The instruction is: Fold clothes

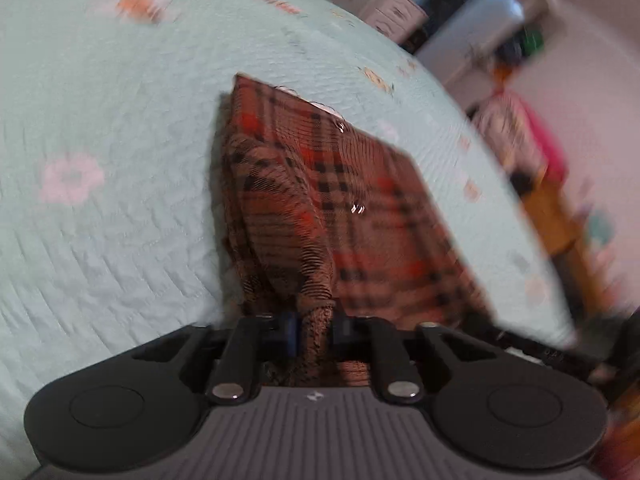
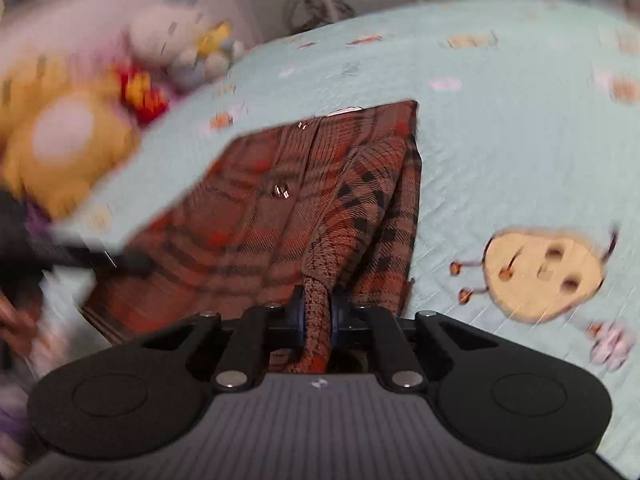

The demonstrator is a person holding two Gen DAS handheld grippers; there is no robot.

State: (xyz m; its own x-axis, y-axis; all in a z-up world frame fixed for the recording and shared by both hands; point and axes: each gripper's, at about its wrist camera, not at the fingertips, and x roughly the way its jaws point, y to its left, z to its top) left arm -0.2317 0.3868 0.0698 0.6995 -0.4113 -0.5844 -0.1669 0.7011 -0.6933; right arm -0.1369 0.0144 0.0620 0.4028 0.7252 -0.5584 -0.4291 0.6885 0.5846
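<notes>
The plaid garment (image 1: 360, 208) — brown with red and black checks, buttons down its front — is lying on a pale green quilted bedspread (image 1: 100, 240) printed with small cartoon figures. Both views are smeared by blur, so fine detail is hard to read.

In the left wrist view, the left gripper (image 1: 314, 330) is pinching a bunched fold of the knit fabric, the jaws drawn narrow with the cloth filling the gap between them. The fold is rising from the garment's left edge toward the camera, while the rest of the garment is spreading flat across the bedspread up and to the right. Two shiny buttons (image 1: 357, 208) are showing along the placket. Beyond the bed's far edge, white furniture and some pink and yellow things are showing only as blurred shapes.

In the right wrist view, the right gripper (image 2: 318, 316) is likewise clamping a rolled strip of the same plaid garment (image 2: 256, 208), the jaws pressing close on either side of it. That strip is running up from the jaws along the garment's right edge, where the cloth is doubling over itself. A button (image 2: 281, 191) is glinting near the middle of the flat part. On the bedspread (image 2: 500, 140) to the right, a tan cartoon print (image 2: 540, 272) is lying just beside the garment. At the upper left, yellow and white plush toys (image 2: 68, 140) are sitting — too blurred to tell more.
</notes>
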